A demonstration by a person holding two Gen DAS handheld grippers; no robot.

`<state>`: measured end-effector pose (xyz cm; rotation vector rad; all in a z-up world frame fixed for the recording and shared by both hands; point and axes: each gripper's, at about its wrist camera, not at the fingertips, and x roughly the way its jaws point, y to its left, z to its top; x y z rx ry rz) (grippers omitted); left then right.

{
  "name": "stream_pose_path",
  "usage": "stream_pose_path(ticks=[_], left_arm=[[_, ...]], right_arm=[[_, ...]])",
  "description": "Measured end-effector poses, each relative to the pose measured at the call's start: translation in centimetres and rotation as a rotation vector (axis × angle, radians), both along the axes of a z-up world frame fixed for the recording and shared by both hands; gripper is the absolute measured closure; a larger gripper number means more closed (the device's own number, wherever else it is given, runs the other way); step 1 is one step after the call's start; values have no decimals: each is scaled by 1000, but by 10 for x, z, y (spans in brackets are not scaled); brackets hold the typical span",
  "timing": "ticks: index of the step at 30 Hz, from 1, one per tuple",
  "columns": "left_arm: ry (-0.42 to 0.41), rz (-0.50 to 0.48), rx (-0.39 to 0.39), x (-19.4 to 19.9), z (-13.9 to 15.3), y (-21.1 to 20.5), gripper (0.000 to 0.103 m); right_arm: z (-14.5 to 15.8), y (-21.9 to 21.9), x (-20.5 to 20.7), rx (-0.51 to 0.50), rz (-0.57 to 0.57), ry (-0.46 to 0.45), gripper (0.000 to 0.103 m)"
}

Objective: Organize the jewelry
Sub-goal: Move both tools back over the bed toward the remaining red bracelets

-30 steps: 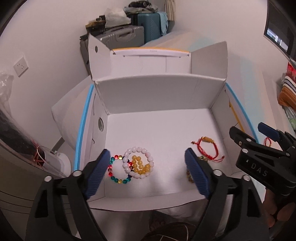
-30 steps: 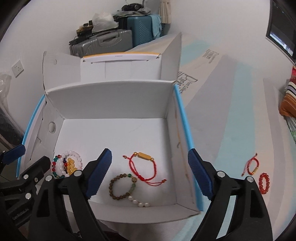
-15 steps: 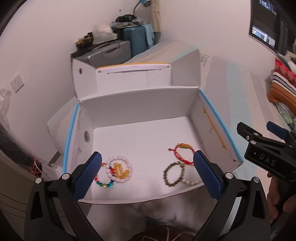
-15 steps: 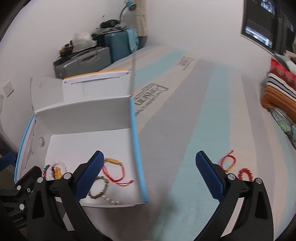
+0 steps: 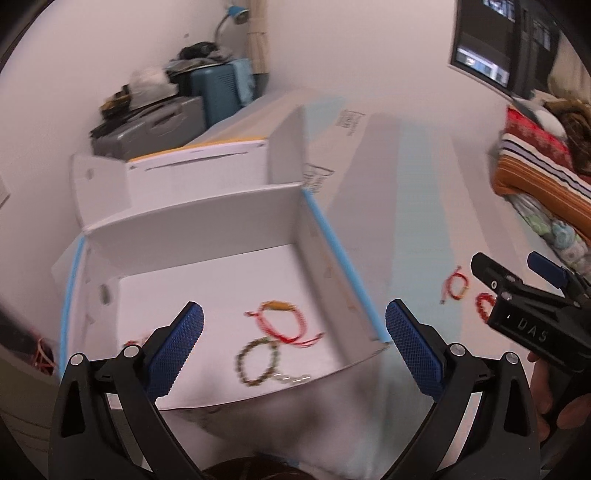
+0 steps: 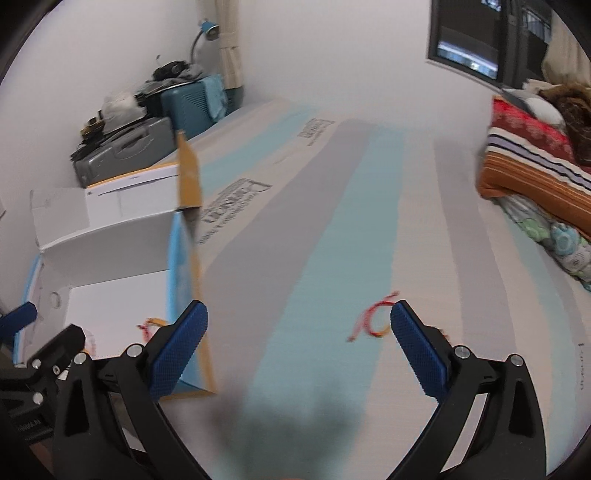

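Right gripper (image 6: pixel 297 338) wide open, empty, above mat | one red cord bracelet (image 6: pixel 375 321) between its fingers | left gripper (image 5: pixel 293 345) wide open, empty; two bracelets (image 5: pixel 275 338) in box (image 5: pixel 343 258) ahead

I saw the box (image 5: pixel 332 236) at the mattress's (image 6: pixel 332 221) left edge, two bracelets (image 5: pixel 275 325) inside near its front wall, two more (image 5: pixel 458 288) lying right of it.

- Domestic bedroom: striped bedding (image 6: pixel 532 162) folded in a pile at right.
- Suitcases (image 6: pixel 155 122) stacked in the far corner, clutter heaped on top.
- Blue desk lamp (image 6: pixel 207 31) beside a curtain (image 6: pixel 231 40).
- Dark window (image 6: pixel 476 37) in a white wall.
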<state>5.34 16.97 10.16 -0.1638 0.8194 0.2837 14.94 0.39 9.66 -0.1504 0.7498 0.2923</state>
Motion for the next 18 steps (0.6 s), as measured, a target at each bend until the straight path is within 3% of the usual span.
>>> stream_pose_path(ticks=[10,18], left_arm=[[-8,-145,-6,47,-1,-83,6],[21,-210,-10,81,-11,-130,6]], right_arm=[[-16,-98,18,-1,-140,24,8],[-24,-149,25,-19,-203,36,8]])
